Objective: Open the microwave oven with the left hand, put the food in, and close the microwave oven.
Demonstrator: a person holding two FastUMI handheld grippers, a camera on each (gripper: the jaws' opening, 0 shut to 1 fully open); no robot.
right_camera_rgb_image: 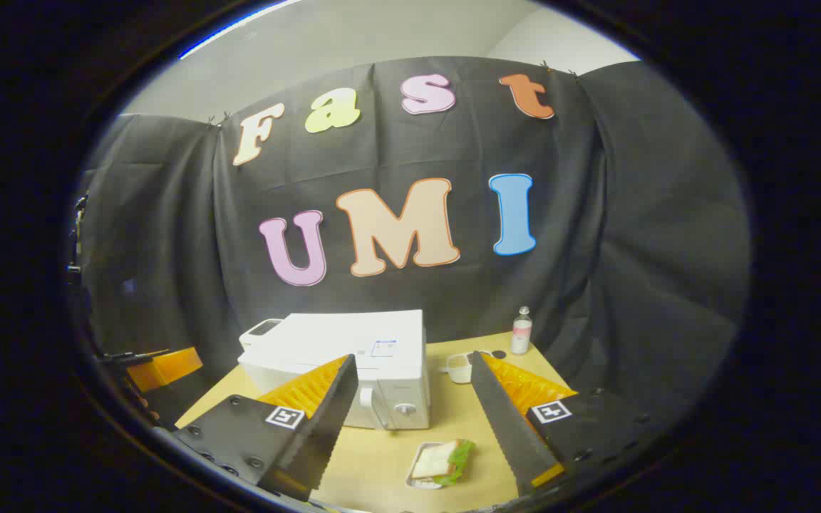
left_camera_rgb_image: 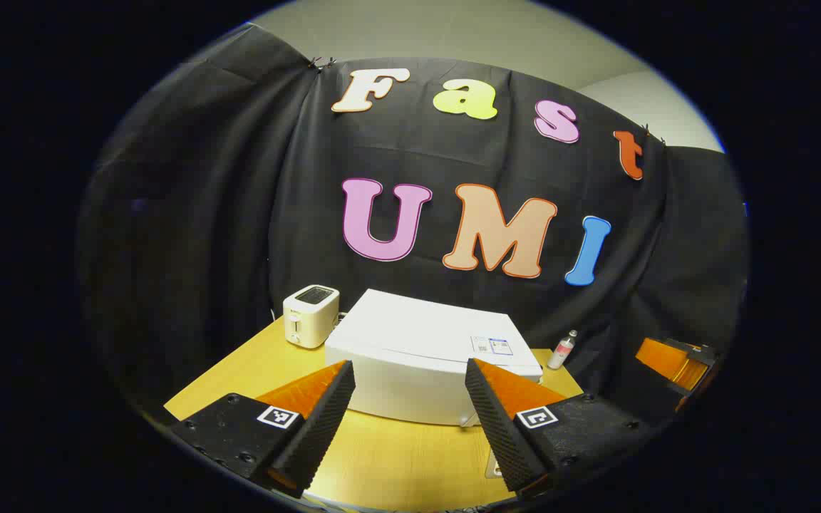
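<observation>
White boxy microwave oven [left_camera_rgb_image: 417,356] sits on the light wooden table [left_camera_rgb_image: 396,463], door apparently shut, straight ahead of the left claw [left_camera_rgb_image: 410,410] and framed between its two fingers in the left gripper view. Left claw is spread wide, holding nothing, hovering above the near table edge and not touching the oven. In the right gripper view the same oven [right_camera_rgb_image: 353,363] lies ahead and left of the right claw [right_camera_rgb_image: 414,420], with the front handle and round knob [right_camera_rgb_image: 405,409] at the corner facing the camera. The food, a sandwich with green lettuce on a small white tray [right_camera_rgb_image: 442,462], lies on the table just in front of the oven, low between the right claw's fingers; right claw also spread and empty, not yet on the tray. Judgement: left claw is the nearer one to the door, so the coming move is forward and down to the handle side; the sandwich is clearly the right claw's pick. Cream two-slot toaster [left_camera_rgb_image: 311,315] stands behind the oven at left, small clear bottle [left_camera_rgb_image: 564,349] at right, both well apart from the claws.
</observation>
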